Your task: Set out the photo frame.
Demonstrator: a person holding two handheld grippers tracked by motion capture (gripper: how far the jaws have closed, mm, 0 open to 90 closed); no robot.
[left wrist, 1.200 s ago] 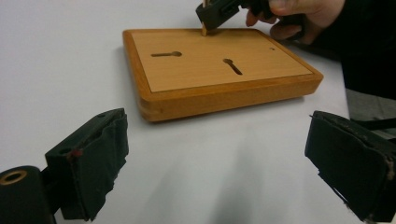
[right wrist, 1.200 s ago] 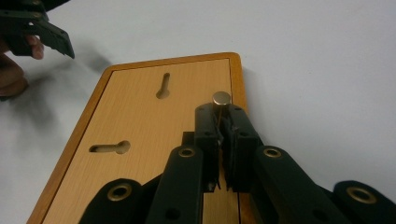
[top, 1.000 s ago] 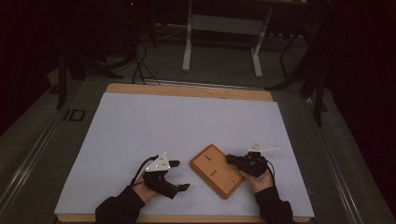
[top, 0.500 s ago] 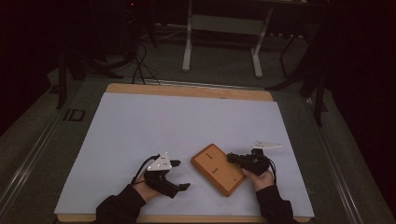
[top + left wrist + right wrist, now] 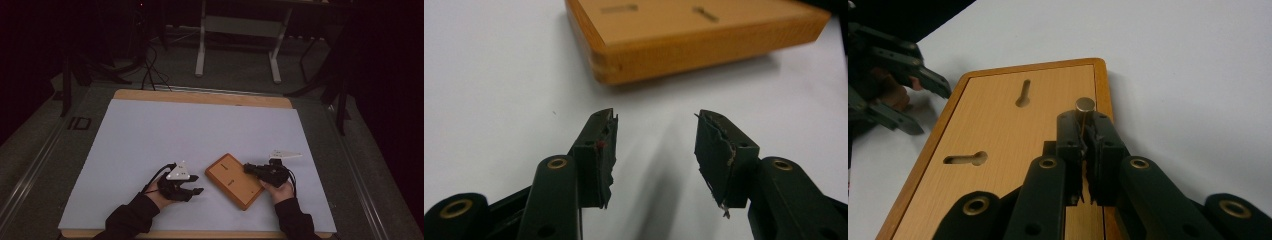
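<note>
Place: a dim lab or recording workroom.
Work surface: a wooden table [image 5: 200, 97] covered by a white sheet [image 5: 190, 135].
Floor: grey carpet [image 5: 240, 75] with loose black cables [image 5: 150, 75].
Background: a white metal table frame [image 5: 237, 50], dark stand legs [image 5: 340, 95], black surroundings.

Table [image 5: 150, 130]: board [image 5: 236, 180] lies flat on it, right of centre, near the person's edge, turned at an angle to the table's sides.
Left gripper [image 5: 196, 184]: on the table, left of the board, near its left corner, apart from it; jaws spread, pointing toward the board.
Right gripper [image 5: 248, 169]: at the board's right side, over its top face; jaws closed on a peg [image 5: 1085, 105] that stands upright above the board.
Slots [image 5: 1023, 95]: two in the board's top face, left of the peg in the right gripper view.
</note>
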